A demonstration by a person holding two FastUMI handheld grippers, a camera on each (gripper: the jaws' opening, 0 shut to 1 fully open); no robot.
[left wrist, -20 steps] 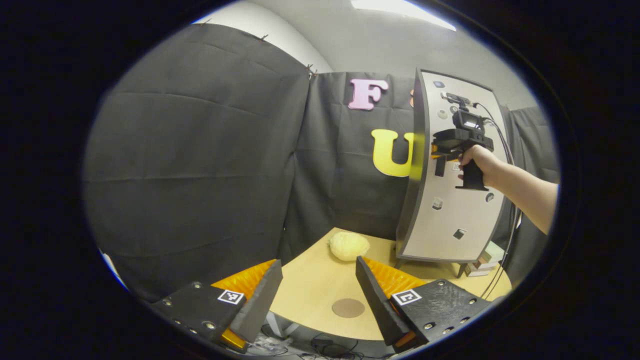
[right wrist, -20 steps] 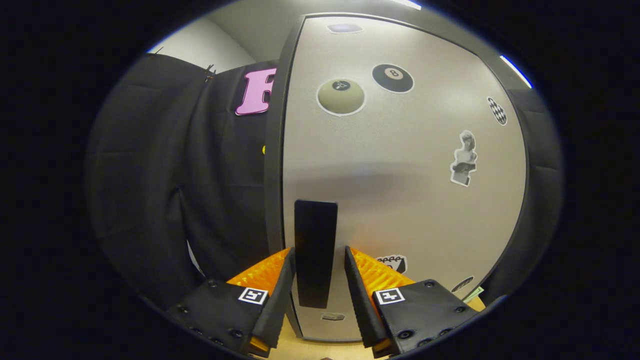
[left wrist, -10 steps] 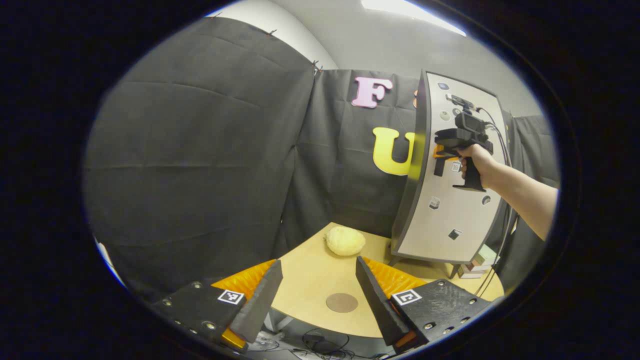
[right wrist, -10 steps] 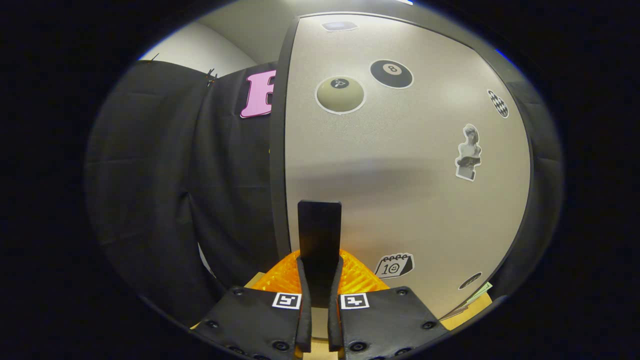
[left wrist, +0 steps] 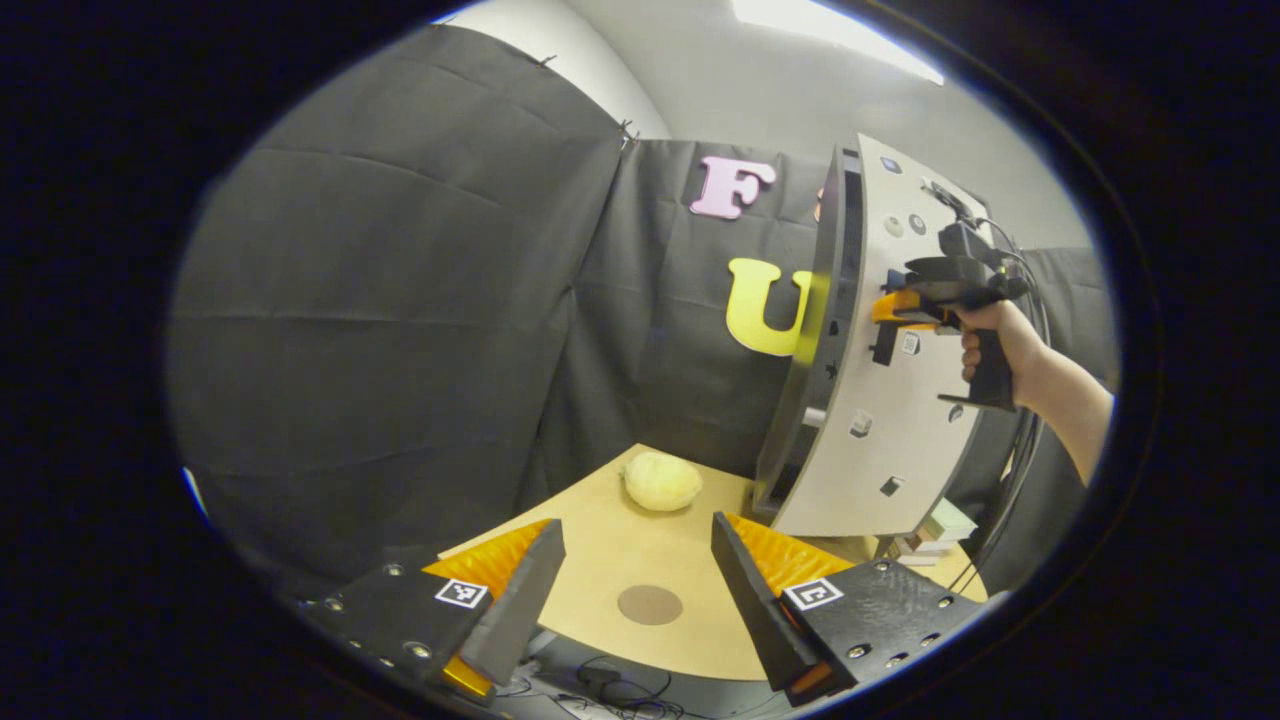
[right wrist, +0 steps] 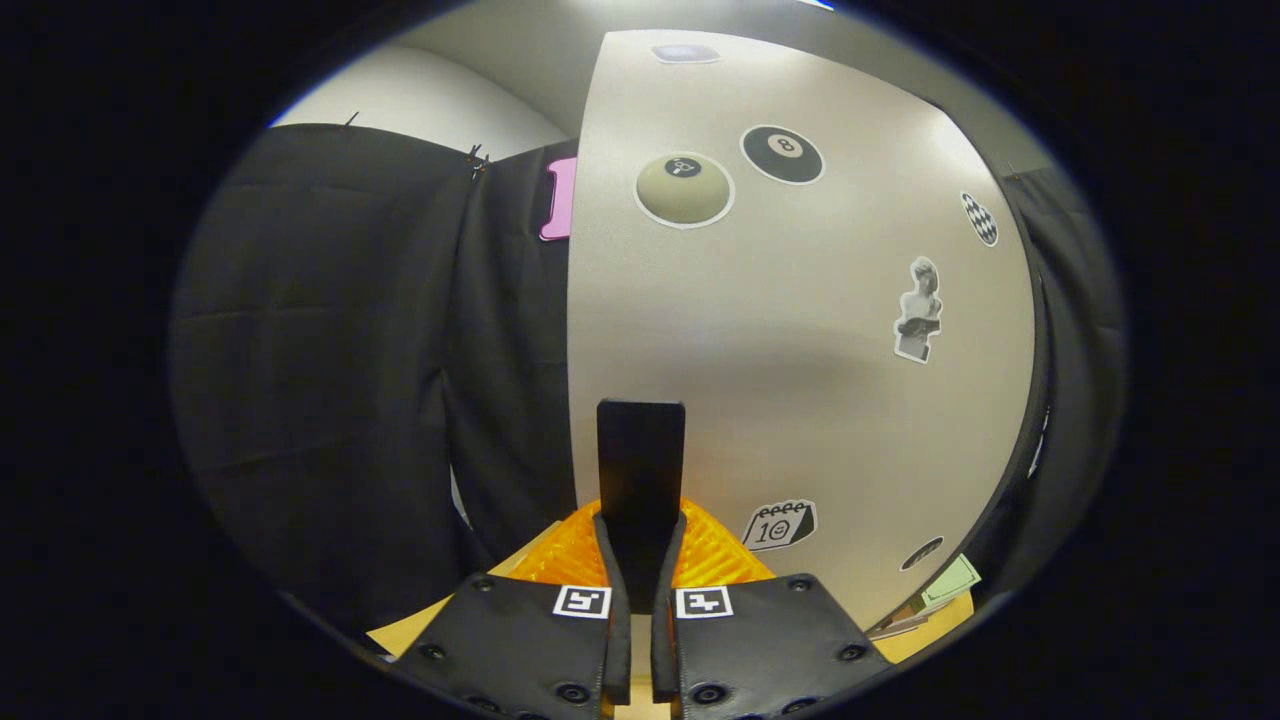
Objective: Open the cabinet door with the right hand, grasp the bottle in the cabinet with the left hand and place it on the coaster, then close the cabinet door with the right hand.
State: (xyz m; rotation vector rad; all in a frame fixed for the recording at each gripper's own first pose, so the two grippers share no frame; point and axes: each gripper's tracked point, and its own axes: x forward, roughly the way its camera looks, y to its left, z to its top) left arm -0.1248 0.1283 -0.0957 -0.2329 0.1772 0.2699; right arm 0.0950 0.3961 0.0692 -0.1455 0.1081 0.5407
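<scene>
On the cabinet door, in the right gripper view, a black billiard-ball sticker carries the number 8. Beside it a cream billiard-ball sticker has a small dark mark too small to read. Lower down, a calendar sticker shows the number 10. The remaining stickers on the door bear no legible writing.

The cabinet stands at the table's far right, its door swung a bit ajar. A coaster lies on the table near the front edge, with a lumpy round thing behind it, just left of the cabinet. The door's handle sits near its left edge.
</scene>
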